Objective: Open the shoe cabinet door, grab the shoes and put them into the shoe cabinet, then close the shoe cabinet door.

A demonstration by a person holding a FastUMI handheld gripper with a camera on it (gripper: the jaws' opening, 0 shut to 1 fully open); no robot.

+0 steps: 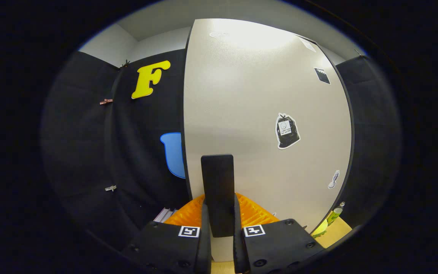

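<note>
The shoe cabinet's pale door stands close in front of me, with a dark edge down each side. Its black, flat, upright handle sticks out of the door and runs down between my fingers. My gripper is shut on this handle, one finger pressed against each side of it. Several stickers are on the door, among them one of a black bag to the right of the handle. I cannot tell how far the door stands from the cabinet body.
Black booth cloth hangs to the left and right of the door. A yellow-green bottle stands on a wooden surface beyond the door's lower right corner. Some pale flat items lie left of my fingers.
</note>
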